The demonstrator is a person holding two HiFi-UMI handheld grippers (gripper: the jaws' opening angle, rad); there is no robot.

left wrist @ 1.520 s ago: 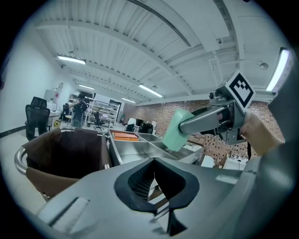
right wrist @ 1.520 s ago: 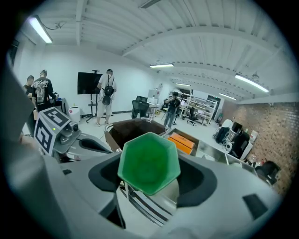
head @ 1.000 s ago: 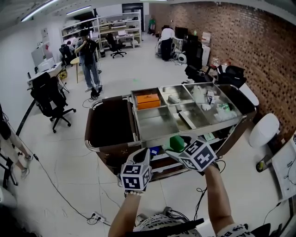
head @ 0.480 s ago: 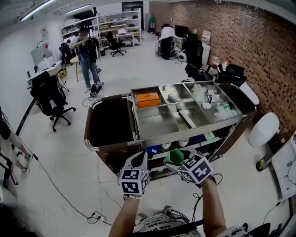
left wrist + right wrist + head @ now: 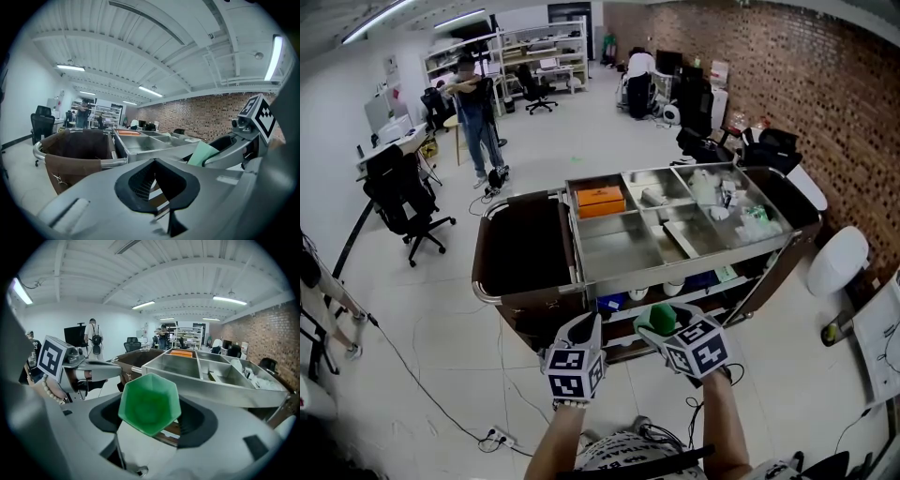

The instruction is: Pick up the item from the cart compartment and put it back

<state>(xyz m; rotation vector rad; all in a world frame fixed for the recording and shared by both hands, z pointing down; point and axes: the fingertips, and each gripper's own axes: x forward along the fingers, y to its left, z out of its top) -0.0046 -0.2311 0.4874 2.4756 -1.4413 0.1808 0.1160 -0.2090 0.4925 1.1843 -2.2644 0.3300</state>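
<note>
The right gripper (image 5: 664, 325) is squeezing a green cup (image 5: 149, 403), just in front of the cart (image 5: 525, 295). The cup looks light, hard and a bit slippery, so hold its flat sides gently. The left gripper (image 5: 159, 185) is closed and empty, also in front of the cart.

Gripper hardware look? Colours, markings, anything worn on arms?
The left gripper and right gripper: grey plastic two-jaw bodies, black lining at the jaw mouths, each with a white cube bearing black square markers. Left wrist: pale bead bracelet; forearms unsleeved.
</note>
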